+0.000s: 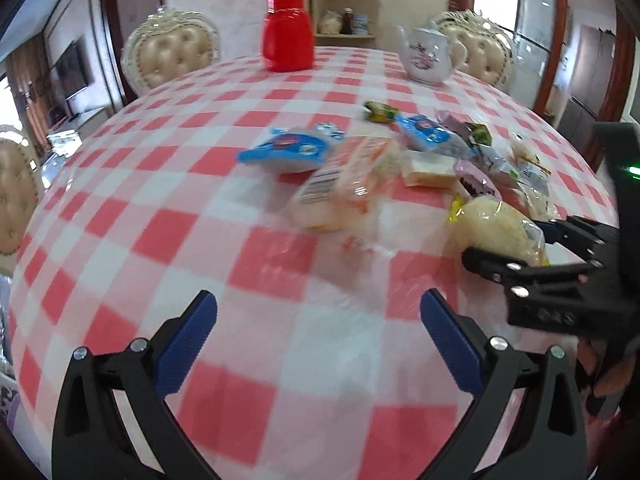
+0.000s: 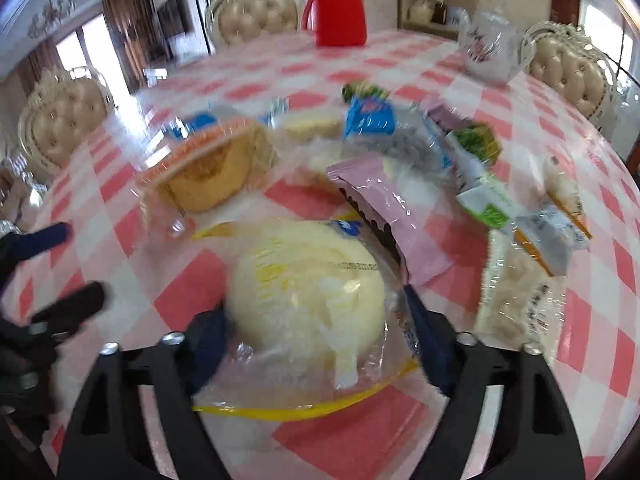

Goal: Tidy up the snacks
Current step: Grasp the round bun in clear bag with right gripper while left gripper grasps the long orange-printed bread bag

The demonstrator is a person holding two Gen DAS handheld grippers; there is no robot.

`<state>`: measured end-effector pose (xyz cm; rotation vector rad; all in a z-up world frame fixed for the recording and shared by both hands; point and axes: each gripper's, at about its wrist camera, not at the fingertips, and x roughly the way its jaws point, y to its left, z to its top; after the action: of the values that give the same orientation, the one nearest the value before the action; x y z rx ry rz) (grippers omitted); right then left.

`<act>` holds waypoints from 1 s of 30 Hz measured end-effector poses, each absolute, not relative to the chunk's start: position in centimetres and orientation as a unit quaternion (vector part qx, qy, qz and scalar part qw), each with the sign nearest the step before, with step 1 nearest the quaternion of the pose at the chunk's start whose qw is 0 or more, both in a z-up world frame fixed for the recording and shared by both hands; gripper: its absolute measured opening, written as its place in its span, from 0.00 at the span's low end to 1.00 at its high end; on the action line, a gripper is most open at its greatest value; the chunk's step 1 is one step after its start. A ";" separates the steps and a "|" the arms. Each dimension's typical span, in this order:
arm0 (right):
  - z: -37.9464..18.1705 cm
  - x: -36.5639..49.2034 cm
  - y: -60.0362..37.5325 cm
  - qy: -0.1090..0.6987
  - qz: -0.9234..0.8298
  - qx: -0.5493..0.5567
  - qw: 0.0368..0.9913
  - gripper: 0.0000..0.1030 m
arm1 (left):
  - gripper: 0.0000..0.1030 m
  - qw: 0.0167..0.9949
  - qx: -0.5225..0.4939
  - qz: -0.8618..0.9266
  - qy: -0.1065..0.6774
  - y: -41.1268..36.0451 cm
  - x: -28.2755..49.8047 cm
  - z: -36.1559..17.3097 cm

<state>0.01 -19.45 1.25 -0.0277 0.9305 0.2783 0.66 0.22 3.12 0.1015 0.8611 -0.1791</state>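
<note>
The bench (image 1: 168, 208) fills both views under a red-and-white checked cloth, with tufted cream chairs (image 1: 170, 54) around its far rim. At the far edge stand a red jug (image 1: 287, 30) and, to its right, a white flowered teapot (image 1: 430, 54).

The snacks lie in a loose heap past the middle of the bench. In the right wrist view the nearest is a pale round bun (image 2: 308, 292) in a clear bag with yellow edges. Behind it to the left sits a cake (image 2: 212, 168) in a clear tray with an orange rim, and to the right a long clear pack (image 2: 516, 300) of pale pieces. A pink packet (image 2: 384, 216) lies just beyond the bun, touching its bag, with a blue packet (image 2: 370, 118) and a green-and-white one (image 2: 478, 168) farther back.

The right gripper (image 2: 316, 336) has its 2 fingers (image 2: 426, 332) on either side of the bun, set fairly wide and pressed against the bag; blur hides the exact contact.

The left gripper (image 1: 318, 332) hangs over bare cloth, well short of the heap, its 2 blue-padded fingers (image 1: 186, 344) spread wide with nothing between them.
</note>
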 end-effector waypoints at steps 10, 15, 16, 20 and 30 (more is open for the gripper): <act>2.5 -6.5 -23.2 0.403 0.112 0.046 0.907 0.68 | 0.99 0.892 0.066 -0.057 0.444 -3.3 8.8 1.7; 2.9 -7.2 -23.5 0.388 0.091 0.046 0.916 0.68 | 0.82 0.892 0.063 -0.046 0.445 -4.0 10.5 0.8; 2.9 -7.2 -23.9 0.387 0.090 0.055 0.916 0.68 | 0.67 0.893 0.073 -0.041 0.442 -4.2 10.1 0.6; 2.8 -7.0 -24.9 0.386 0.095 0.084 0.914 0.68 | 0.55 0.899 0.055 -0.057 0.431 -4.0 8.3 1.2; 2.9 -7.4 -24.8 0.384 0.054 0.073 0.919 0.64 | 0.53 0.911 -0.011 -0.087 0.403 -2.1 1.8 2.4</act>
<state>-7.38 -24.80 2.91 0.1507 0.7897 0.1117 1.79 -2.13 2.41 -0.0227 0.8310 -0.1803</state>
